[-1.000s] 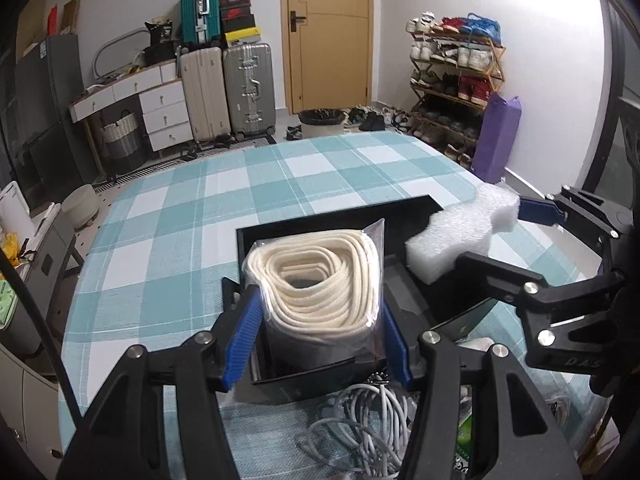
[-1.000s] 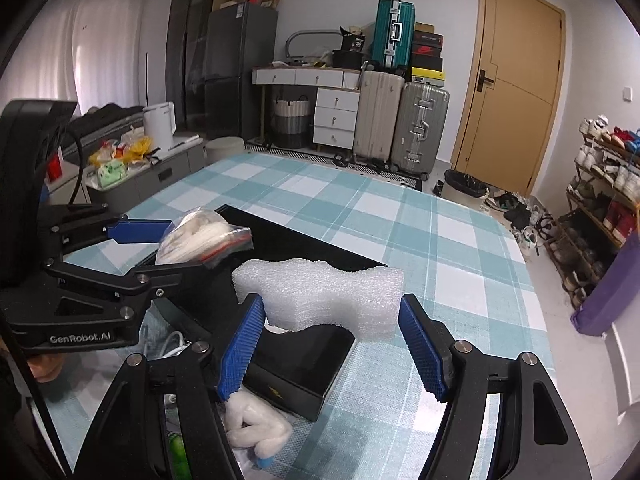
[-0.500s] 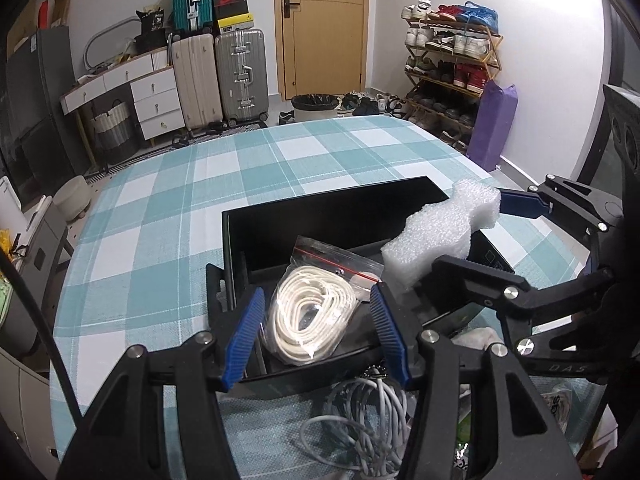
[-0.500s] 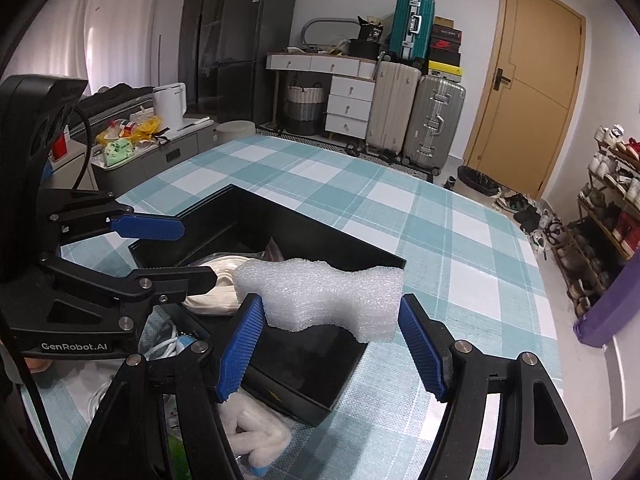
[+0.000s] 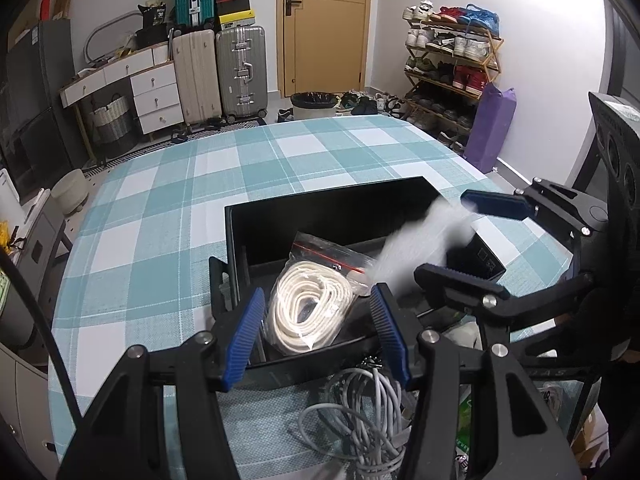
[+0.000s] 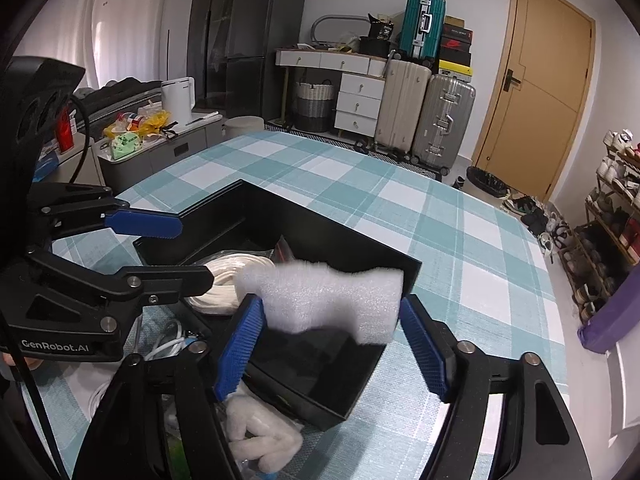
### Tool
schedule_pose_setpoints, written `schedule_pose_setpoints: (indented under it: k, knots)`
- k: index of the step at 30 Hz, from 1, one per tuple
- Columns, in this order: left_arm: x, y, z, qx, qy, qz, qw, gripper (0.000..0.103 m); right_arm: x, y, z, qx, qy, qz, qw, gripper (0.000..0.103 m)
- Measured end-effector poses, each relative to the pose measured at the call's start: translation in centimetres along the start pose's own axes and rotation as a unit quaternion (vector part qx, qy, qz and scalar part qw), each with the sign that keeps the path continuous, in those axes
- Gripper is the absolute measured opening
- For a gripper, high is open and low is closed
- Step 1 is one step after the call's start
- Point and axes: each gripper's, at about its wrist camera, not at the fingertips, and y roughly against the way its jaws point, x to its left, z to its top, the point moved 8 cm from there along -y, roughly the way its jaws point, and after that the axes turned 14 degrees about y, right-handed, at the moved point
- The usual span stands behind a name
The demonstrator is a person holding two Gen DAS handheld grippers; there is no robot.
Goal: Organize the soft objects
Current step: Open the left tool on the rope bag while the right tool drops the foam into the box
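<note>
A clear bag of white rope (image 5: 310, 308) lies inside the black box (image 5: 320, 208) on the checked table. My left gripper (image 5: 316, 336) is open and empty just above the box's near wall, the rope bag between its blue pads but apart from them. A white foam piece (image 6: 332, 296) is blurred with motion over the box; my right gripper (image 6: 330, 342) is open around it, the right pad clear of the foam. The foam also shows blurred in the left wrist view (image 5: 424, 248), and the rope in the right wrist view (image 6: 224, 284).
A grey cable bundle (image 5: 360, 412) lies on the table in front of the box. A white fluffy piece (image 6: 260, 436) lies below my right gripper. A black lid (image 6: 320, 372) sits by the box. Suitcases, drawers and a shoe rack stand beyond the table.
My left gripper set the rope bag into the box, opened and drew back. My right gripper opened and the foam piece is dropping toward the box.
</note>
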Motion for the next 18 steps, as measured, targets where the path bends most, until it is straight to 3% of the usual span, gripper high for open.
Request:
schedule_pose_setpoints:
  k: [5, 7, 9, 15, 18]
  knots:
    - [0.2, 0.6, 0.1, 0.000, 0.002, -0.008, 1.0000, 0.061, -0.3, 0.6, -0.1, -0.002, -0.005, -0.013, 1.000, 0.089]
    - [0.1, 1.1, 0.0, -0.004, 0.002, -0.016, 0.9999, 0.068, -0.5, 1.1, -0.3, -0.002, -0.010, -0.017, 1.000, 0.095]
    - [0.2, 2.0, 0.1, -0.022, 0.001, -0.006, 0.9997, 0.084, -0.7, 2.0, -0.5, -0.008, -0.018, -0.016, 1.000, 0.101]
    - [1.6, 3.6, -0.3, -0.041, 0.020, 0.008, 0.9989, 0.101, -0.8, 4.8, -2.0, -0.019, -0.052, -0.003, 0.998, 0.102]
    - [2.4, 4.2, -0.8, -0.051, 0.031, 0.015, 0.9981, 0.103, -0.6, 6.0, -3.0, -0.022, -0.067, -0.001, 0.997, 0.102]
